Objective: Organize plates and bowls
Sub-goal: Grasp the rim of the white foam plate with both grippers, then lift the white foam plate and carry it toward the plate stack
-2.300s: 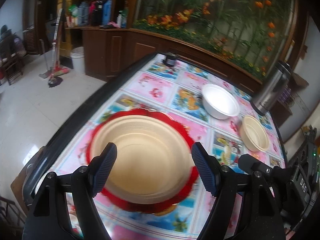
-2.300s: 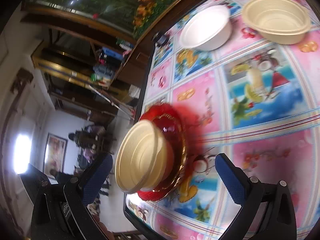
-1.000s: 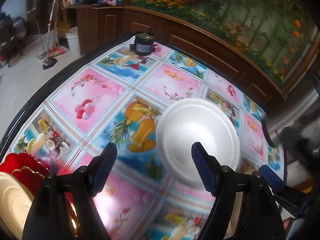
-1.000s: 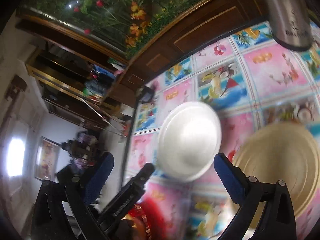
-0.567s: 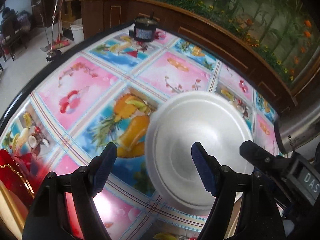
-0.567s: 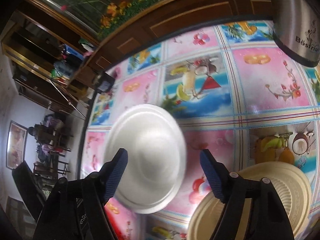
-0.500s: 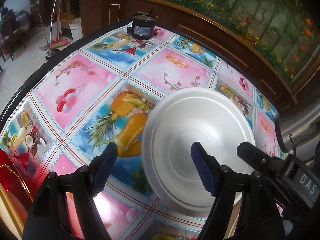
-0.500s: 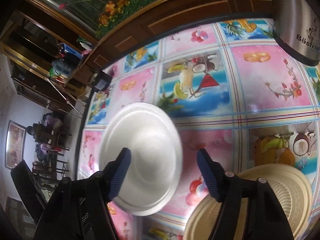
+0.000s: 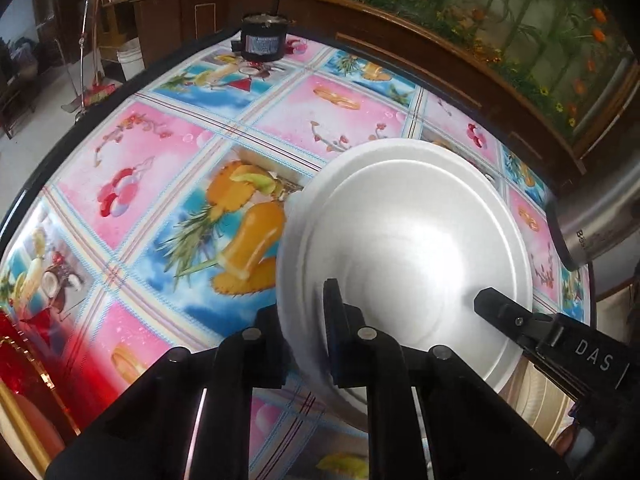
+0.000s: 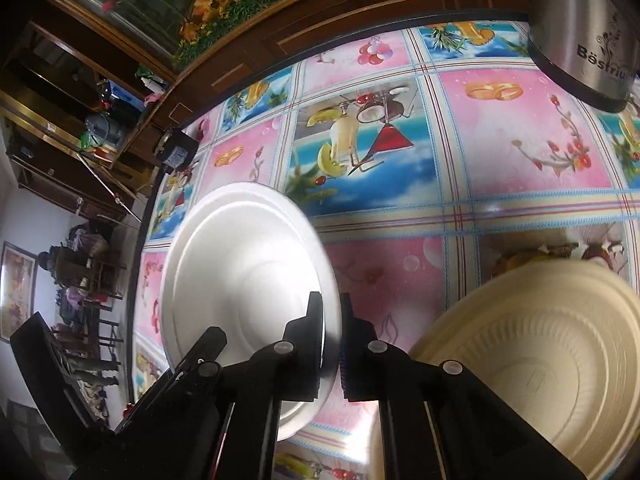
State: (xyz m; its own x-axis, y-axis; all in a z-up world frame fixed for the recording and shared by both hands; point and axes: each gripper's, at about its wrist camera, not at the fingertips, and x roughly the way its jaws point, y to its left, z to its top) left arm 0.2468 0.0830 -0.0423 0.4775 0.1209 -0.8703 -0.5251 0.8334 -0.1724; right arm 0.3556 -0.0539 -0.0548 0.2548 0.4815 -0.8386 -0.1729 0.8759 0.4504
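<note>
A white foam bowl (image 9: pixel 404 248) sits on the colourful tablecloth. My left gripper (image 9: pixel 304 320) is shut on its near left rim. My right gripper (image 10: pixel 332 332) is shut on the opposite rim of the same white bowl (image 10: pixel 240 264). The right gripper's body shows in the left wrist view (image 9: pixel 560 352) across the bowl. A cream bowl (image 10: pixel 532 364) stands just right of the white one. A red plate with a gold rim (image 9: pixel 24 364) carrying another cream bowl lies at the lower left edge.
A steel kettle (image 10: pixel 588 28) stands at the far right, also in the left wrist view (image 9: pixel 600 216). A small black pot (image 9: pixel 262 38) sits at the table's far edge. The black table rim (image 9: pixel 60 136) curves along the left. Wooden cabinets lie beyond.
Both grippers have closed from open onto the white bowl's rim, one on each side. Earlier, both swung away from the red plate stack toward the white bowl.
</note>
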